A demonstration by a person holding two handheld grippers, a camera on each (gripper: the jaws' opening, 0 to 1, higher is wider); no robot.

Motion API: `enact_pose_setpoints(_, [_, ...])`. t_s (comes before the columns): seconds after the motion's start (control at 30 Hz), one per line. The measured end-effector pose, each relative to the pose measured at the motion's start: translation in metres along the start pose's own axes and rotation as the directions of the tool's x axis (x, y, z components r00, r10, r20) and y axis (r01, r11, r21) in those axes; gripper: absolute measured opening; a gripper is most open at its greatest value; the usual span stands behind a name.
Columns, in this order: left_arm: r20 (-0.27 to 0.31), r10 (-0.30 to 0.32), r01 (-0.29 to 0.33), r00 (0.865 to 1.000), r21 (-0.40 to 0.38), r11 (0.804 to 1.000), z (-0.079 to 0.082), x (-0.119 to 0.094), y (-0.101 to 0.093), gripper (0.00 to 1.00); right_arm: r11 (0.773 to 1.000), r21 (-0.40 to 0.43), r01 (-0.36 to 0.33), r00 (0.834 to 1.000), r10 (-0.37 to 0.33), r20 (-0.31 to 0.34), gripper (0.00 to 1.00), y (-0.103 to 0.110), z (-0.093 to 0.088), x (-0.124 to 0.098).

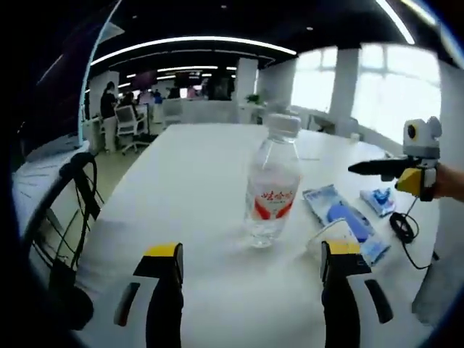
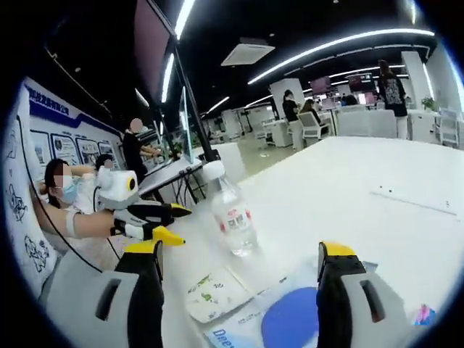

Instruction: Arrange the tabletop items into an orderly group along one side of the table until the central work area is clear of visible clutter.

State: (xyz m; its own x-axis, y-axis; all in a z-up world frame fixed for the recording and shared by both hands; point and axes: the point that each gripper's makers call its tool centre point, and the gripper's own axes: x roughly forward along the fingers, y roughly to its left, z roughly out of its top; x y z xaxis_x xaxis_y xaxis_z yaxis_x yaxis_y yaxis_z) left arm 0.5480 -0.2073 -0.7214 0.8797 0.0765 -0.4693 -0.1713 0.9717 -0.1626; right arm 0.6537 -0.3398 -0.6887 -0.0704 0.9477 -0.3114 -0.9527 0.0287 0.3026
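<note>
A clear water bottle (image 1: 272, 181) with a white cap and a red-and-white label stands upright on the white table (image 1: 196, 167). My left gripper (image 1: 252, 250) is open, and the bottle stands just beyond its yellow-tipped jaws. Right of the bottle lie a long blue packet (image 1: 341, 214), a small white packet (image 1: 328, 233) and a small blue packet (image 1: 378, 199). My right gripper (image 1: 388, 172) hangs over them from the right. In the right gripper view, my right gripper (image 2: 238, 250) is open above the blue packet (image 2: 290, 319) and a white packet (image 2: 214, 293). The bottle (image 2: 232, 214) stands ahead, and the left gripper (image 2: 156, 217) is beside it.
A black cable (image 1: 402, 228) lies near the table's right edge. Another black cable loop (image 1: 80, 196) hangs off the left edge. A thin line or pen-like strip (image 2: 413, 201) lies on the far table. Office chairs (image 1: 130, 127) and people (image 2: 290, 109) are in the background.
</note>
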Motion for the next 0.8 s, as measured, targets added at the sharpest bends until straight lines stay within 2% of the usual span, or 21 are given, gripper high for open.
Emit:
enact_pose_setpoints(0.03, [0.01,-0.029,0.029,1.0,-0.014,0.999,0.001,-0.001,-0.006,0.81,1.0,0.013,0.005,1.0,-0.004,-0.008,0.88,0.0,-0.003,-0.004])
enact_pose_setpoints(0.07, [0.011,-0.045,0.045,0.999,-0.067,0.997,0.001,-0.004,-0.011,0.82,0.999,0.038,0.004,1.0,-0.003,-0.017,0.9,0.002,-0.008,-0.007])
enact_pose_setpoints(0.1, [0.009,-0.083,0.083,0.997,-0.134,0.987,0.0,-0.005,-0.02,0.87,0.996,0.09,0.005,0.999,-0.001,-0.053,0.93,0.005,-0.017,-0.012])
enact_pose_setpoints(0.13, [-0.01,-0.101,0.098,0.995,-0.158,0.982,-0.003,-0.006,-0.025,0.92,0.992,0.122,0.012,0.997,-0.003,-0.071,0.96,0.006,-0.023,-0.014])
enact_pose_setpoints(0.17, [-0.02,-0.101,0.096,0.995,-0.172,0.98,-0.005,-0.006,-0.028,0.96,0.983,0.184,0.007,0.994,0.014,-0.109,0.99,0.01,-0.034,-0.017])
enact_pose_setpoints(0.23, [-0.034,-0.164,0.158,0.986,-0.143,0.977,-0.008,-0.007,-0.047,0.97,0.973,0.232,0.0,0.989,0.035,-0.146,0.99,0.016,-0.047,-0.023])
enact_pose_setpoints(0.33, [-0.057,-0.218,0.207,0.974,-0.15,0.967,-0.015,-0.008,-0.072,0.96,0.976,0.217,0.019,0.989,0.013,-0.148,0.98,0.019,-0.051,-0.029])
enact_pose_setpoints(0.5, [-0.097,-0.302,0.281,0.948,-0.187,0.941,-0.03,-0.007,-0.103,0.95,0.955,0.294,0.023,0.988,0.023,-0.153,0.97,0.032,-0.057,-0.034])
enact_pose_setpoints(0.53, [-0.096,-0.303,0.281,0.948,-0.192,0.94,-0.031,-0.007,-0.104,0.95,0.952,0.304,0.025,0.987,0.025,-0.158,0.97,0.035,-0.058,-0.035])
enact_pose_setpoints(0.6, [-0.111,-0.33,0.302,0.937,-0.213,0.929,-0.036,-0.008,-0.113,0.95,0.937,0.349,0.027,0.985,0.035,-0.17,0.97,0.04,-0.06,-0.036])
enact_pose_setpoints(0.67, [-0.103,-0.335,0.308,0.937,-0.217,0.926,-0.036,-0.007,-0.115,0.94,0.934,0.358,0.023,0.987,0.036,-0.159,0.96,0.044,-0.059,-0.036])
enact_pose_setpoints(0.8, [-0.101,-0.342,0.312,0.934,-0.235,0.921,-0.037,-0.008,-0.115,0.93,0.92,0.389,0.039,0.983,0.034,-0.179,0.95,0.047,-0.062,-0.037])
